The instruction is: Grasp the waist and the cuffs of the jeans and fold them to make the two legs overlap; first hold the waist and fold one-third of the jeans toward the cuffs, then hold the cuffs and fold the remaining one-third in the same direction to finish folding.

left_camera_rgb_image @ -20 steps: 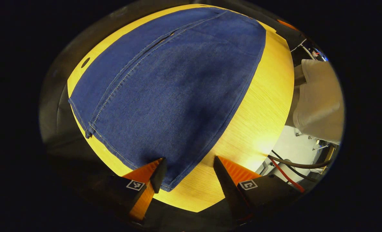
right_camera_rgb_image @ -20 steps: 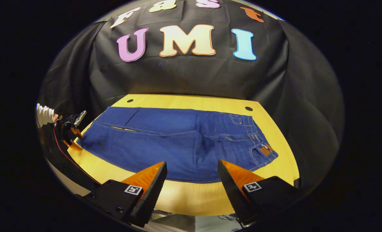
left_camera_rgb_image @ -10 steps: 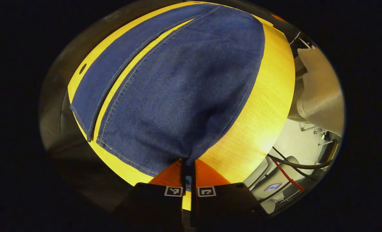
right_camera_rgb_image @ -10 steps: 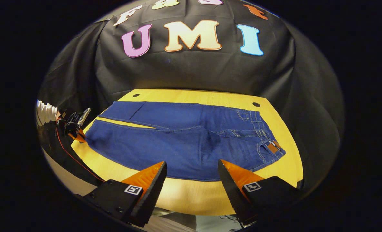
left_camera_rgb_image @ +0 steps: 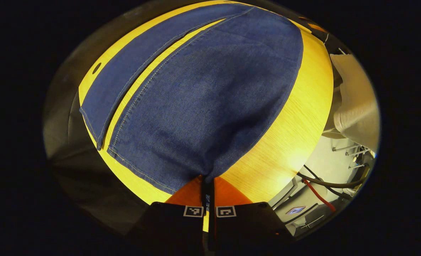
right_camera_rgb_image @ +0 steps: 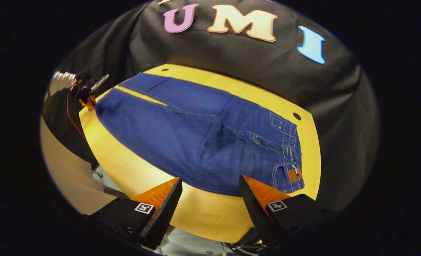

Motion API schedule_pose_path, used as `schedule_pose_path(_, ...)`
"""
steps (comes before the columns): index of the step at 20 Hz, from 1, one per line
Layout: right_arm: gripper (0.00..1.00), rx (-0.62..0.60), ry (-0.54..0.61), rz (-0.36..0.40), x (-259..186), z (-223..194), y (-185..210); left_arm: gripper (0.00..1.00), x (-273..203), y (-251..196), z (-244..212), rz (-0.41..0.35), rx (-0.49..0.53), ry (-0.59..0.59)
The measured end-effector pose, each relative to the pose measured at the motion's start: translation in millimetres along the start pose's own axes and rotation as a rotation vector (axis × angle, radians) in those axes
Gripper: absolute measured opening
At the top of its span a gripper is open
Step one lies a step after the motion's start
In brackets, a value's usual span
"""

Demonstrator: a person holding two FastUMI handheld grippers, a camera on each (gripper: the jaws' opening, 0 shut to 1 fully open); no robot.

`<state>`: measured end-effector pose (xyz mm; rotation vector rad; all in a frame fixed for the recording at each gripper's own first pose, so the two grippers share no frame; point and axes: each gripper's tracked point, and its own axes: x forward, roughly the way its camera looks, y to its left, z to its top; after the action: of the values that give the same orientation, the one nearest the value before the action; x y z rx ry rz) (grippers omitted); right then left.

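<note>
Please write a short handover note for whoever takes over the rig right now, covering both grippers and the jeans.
Left gripper: jaws shut on the near leg's cuff, at the table's left end.
Right gripper: jaws open, above the table's front edge, holding nothing, short of the waist.
Jeans: spread flat, waist at the right end, legs side by side with a strip of table showing between them.
Done: cuff grasped.
Left: grasp the waist, overlap the legs, then both one-third folds.
</note>
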<state>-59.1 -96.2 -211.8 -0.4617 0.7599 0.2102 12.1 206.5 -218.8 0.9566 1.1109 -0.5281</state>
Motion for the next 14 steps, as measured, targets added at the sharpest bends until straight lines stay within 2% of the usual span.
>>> schedule_pose_path(4, 0.99, -0.159, 0.131, 0.026, 19.6, -28.2, -29.9, 0.00, 0.8, 0.6, -0.1, 0.005, -0.004, 0.015)
schedule_pose_path(10, 1.00, -0.375, 0.295, 0.102, 42.0, -59.4, -47.9, 0.00, 1.7, 1.3, -0.6, 0.029, 0.007, 0.039)
schedule_pose_path(14, 1.00, -0.379, 0.331, 0.145, 58.3, -67.7, -53.0, 0.00, 2.9, 1.7, -0.9, 0.047, 0.000, 0.051)
